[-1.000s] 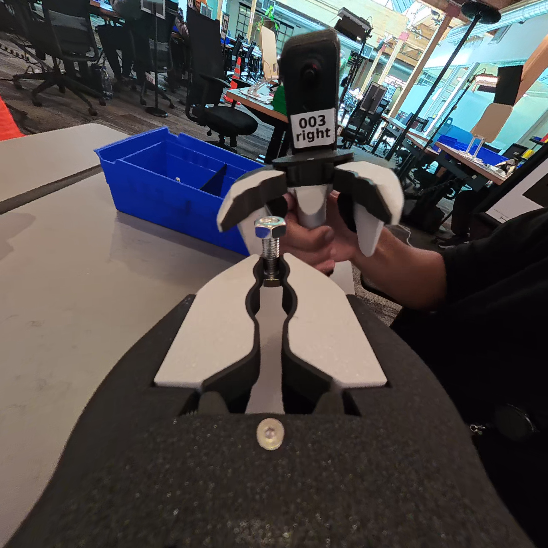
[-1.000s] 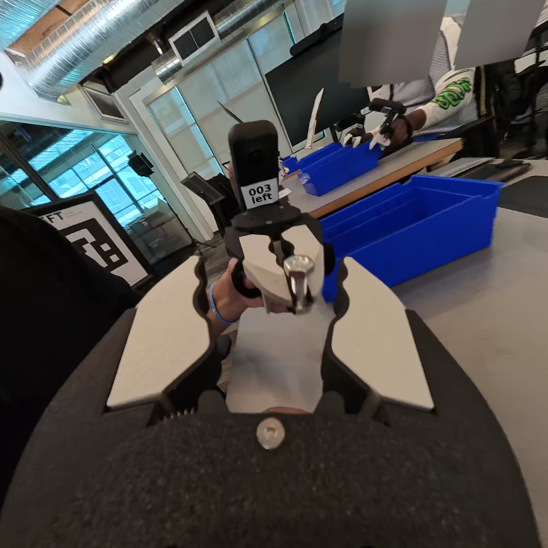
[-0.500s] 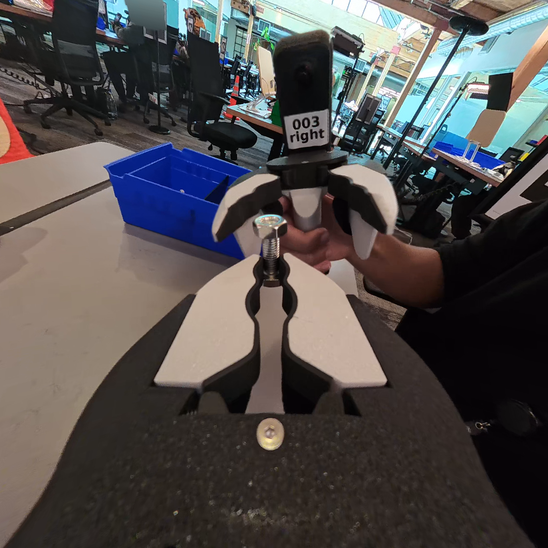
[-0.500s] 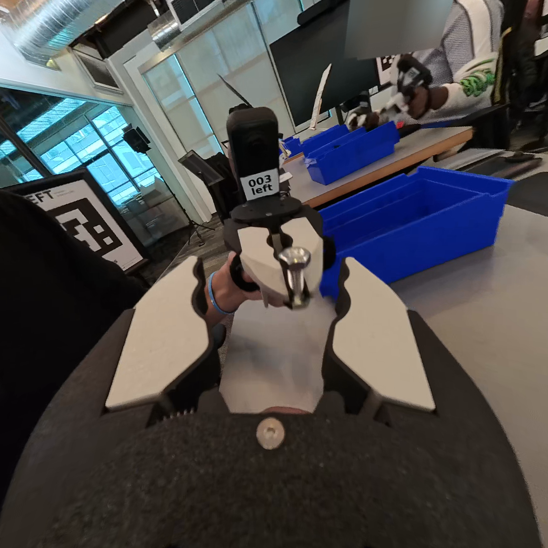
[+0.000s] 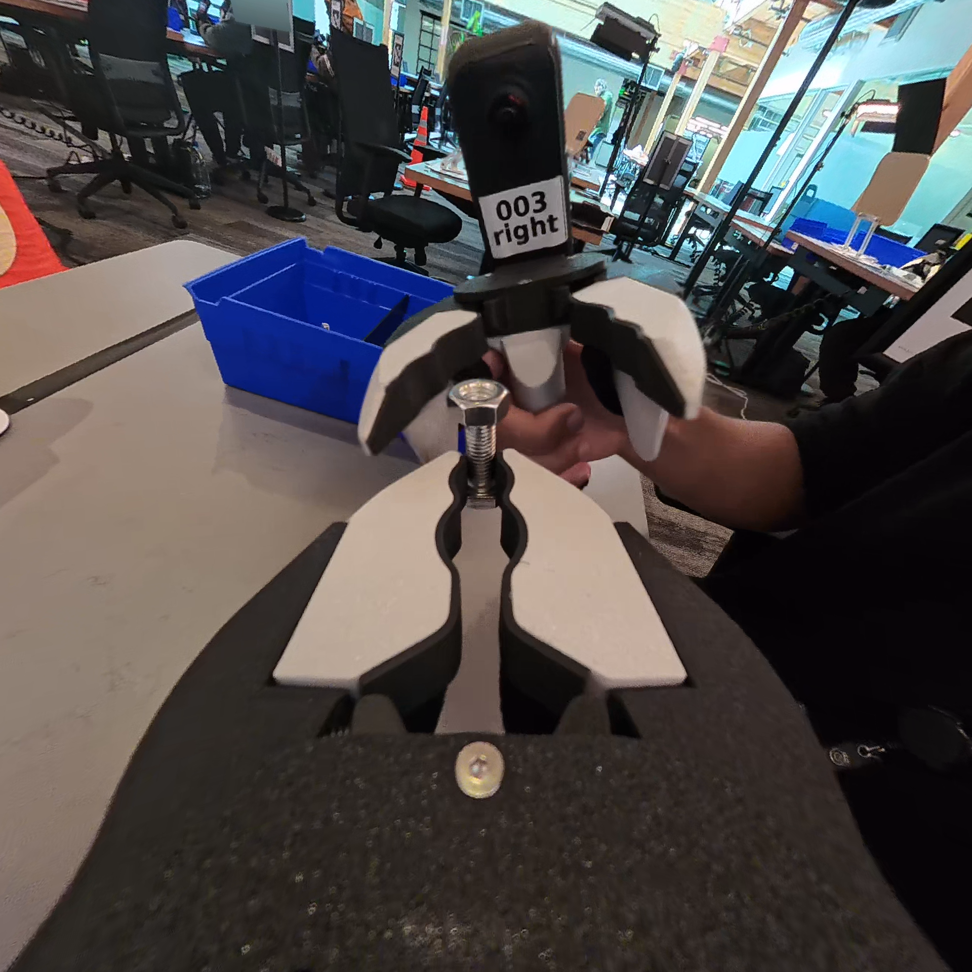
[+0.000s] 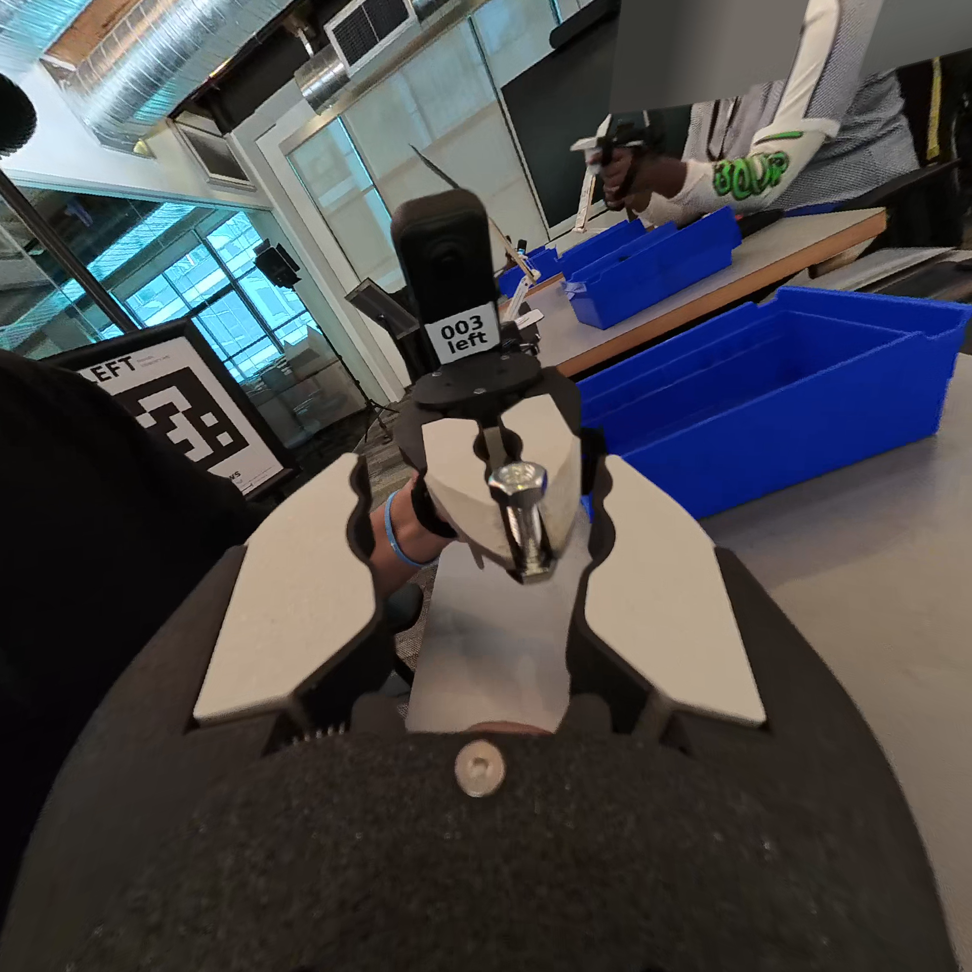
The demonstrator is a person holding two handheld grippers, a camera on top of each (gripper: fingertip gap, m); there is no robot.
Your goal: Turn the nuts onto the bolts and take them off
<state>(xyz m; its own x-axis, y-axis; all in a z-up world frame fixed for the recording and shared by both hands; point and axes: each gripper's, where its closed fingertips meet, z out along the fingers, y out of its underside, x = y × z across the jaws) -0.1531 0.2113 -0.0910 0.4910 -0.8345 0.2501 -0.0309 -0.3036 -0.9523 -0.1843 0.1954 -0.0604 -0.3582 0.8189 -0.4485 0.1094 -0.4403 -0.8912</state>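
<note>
A: See the left gripper [image 5: 479, 486]? Its fingers are clamped on the lower end of the bolt [image 5: 477, 441], which stands upright with its hex head on top, lifted above the grey surface [image 5: 131, 526]

B: And the right gripper [image 6: 476, 531]?

A: Fingers spread wide apart, nothing between them. It sits just behind the bolt, close to the head, not touching

B: Is there a nut on that bolt?

A: There seems to be one down where the fingers pinch, but I can't tell for sure

B: So what makes this step go well?

A: I'd say line the open fingers up square around the hex head, close on the flats, then turn while the left holds steady. Grab it off-centre and it could slip, or drop toward the blue bin [image 5: 294, 336]
</note>
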